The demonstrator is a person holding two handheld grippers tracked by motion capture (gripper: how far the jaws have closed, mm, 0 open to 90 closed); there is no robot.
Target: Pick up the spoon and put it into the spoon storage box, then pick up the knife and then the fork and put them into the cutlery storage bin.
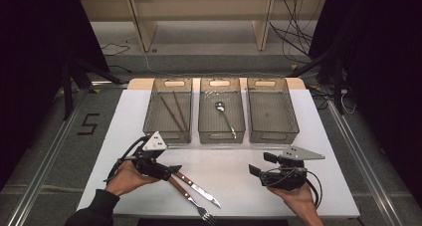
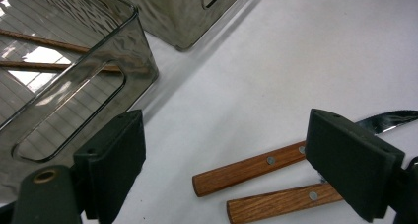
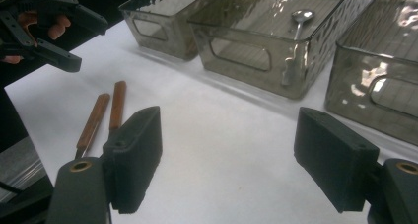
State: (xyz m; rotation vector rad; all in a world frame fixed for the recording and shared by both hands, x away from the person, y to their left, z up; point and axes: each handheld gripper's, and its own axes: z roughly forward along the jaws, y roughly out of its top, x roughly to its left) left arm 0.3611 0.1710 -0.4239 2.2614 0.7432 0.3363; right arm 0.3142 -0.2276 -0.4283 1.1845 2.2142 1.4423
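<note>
Wooden-handled knife lies between left tongs.

Knife and fork lie side by side before the left bin, chopsticks inside it.

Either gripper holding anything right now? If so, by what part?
Nothing is held. The left gripper is open above the wooden handles of the knife and fork; the right gripper is open over bare table.
</note>
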